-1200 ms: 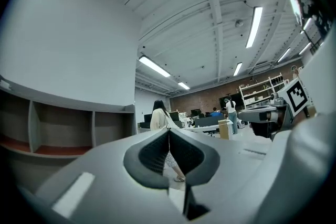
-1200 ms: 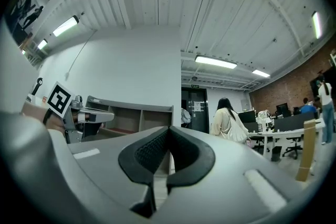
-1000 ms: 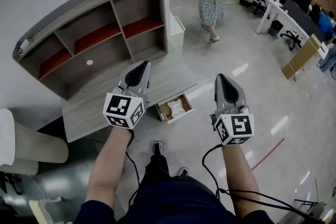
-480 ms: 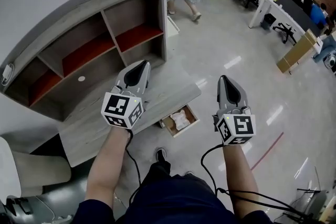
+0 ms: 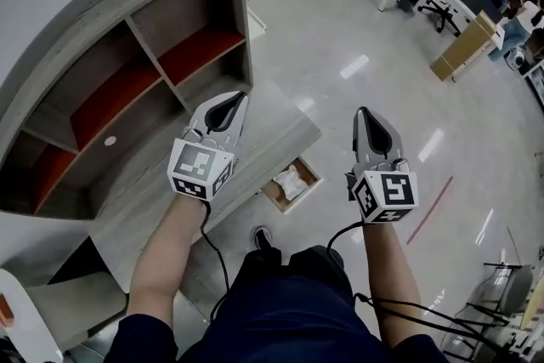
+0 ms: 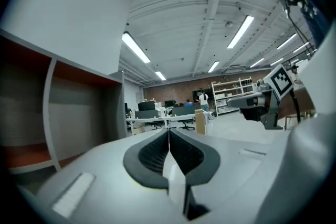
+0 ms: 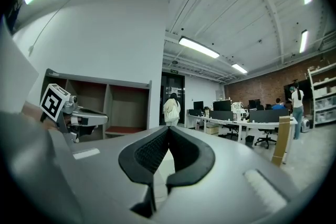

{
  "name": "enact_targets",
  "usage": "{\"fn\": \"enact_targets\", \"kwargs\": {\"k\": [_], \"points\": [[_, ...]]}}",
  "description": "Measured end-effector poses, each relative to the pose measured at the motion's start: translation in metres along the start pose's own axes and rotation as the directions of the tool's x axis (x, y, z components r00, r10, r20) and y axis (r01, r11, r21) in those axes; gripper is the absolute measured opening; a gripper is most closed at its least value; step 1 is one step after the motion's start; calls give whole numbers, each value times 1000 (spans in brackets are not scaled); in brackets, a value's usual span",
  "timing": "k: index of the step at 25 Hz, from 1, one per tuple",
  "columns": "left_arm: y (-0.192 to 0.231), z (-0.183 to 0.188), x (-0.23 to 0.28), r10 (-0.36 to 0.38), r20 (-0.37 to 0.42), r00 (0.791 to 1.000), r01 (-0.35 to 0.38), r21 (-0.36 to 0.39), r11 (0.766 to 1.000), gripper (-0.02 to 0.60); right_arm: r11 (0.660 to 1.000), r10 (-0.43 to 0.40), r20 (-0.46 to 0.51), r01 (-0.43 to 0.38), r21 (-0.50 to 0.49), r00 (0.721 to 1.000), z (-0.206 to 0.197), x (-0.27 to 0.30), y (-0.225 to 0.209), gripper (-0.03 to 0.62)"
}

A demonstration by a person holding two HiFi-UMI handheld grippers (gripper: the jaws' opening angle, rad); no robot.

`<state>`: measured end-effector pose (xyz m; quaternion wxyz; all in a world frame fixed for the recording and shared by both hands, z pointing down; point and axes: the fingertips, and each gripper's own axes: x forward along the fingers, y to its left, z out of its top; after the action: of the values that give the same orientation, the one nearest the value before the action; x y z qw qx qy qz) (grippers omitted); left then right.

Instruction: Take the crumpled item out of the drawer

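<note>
Only our head view showed the crumpled item lying in the open drawer under the bench, while each gripper view looked across the room, the left claw and right claw both closed, empty.

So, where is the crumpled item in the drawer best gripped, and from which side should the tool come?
Probably pinch a raised fold near the middle of the crumpled item, coming from above: it lies in the open drawer, whose walls close its sides, so only its top is free.
</note>
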<state>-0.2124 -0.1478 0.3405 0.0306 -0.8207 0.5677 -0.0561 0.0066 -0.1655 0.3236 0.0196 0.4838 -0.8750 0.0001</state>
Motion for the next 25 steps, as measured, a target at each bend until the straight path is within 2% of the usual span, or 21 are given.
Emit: {"fn": "enact_targets", "kwargs": {"k": [3, 5, 7, 10, 12, 14, 19, 22, 25], "points": [[-18, -28, 18, -81, -52, 995, 82, 31, 996, 5, 1000, -21, -33, 21, 4, 999, -15, 2, -7, 6], [-36, -51, 30, -135, -104, 985, 142, 59, 988, 5, 999, -34, -57, 35, 20, 998, -29, 3, -15, 6], [-59, -77, 40, -197, -172, 965, 214, 86, 973, 6, 998, -41, -79, 44, 40, 996, -43, 2, -23, 6], [-95, -123, 50, -277, -286, 917, 316, 101, 943, 8, 996, -49, -106, 57, 70, 993, -62, 0, -35, 6], [-119, -154, 53, -320, -361, 876, 377, 98, 921, 8, 993, -57, -123, 69, 93, 991, -73, -4, -44, 6], [-143, -188, 54, -361, -434, 826, 430, 68, 900, 8, 990, -72, -139, 88, 113, 988, -85, -8, -55, 6], [-187, -272, 58, -423, -587, 690, 501, -36, 865, 36, 979, -115, -177, 142, 148, 977, -117, -16, -84, 6], [-210, -312, 51, -427, -673, 603, 540, -49, 840, 57, 973, -130, -197, 163, 161, 972, -132, -27, -97, 6], [-224, -345, 50, -407, -730, 549, 531, -71, 844, 58, 968, -140, -216, 180, 176, 966, -147, -34, -112, 6]]}}
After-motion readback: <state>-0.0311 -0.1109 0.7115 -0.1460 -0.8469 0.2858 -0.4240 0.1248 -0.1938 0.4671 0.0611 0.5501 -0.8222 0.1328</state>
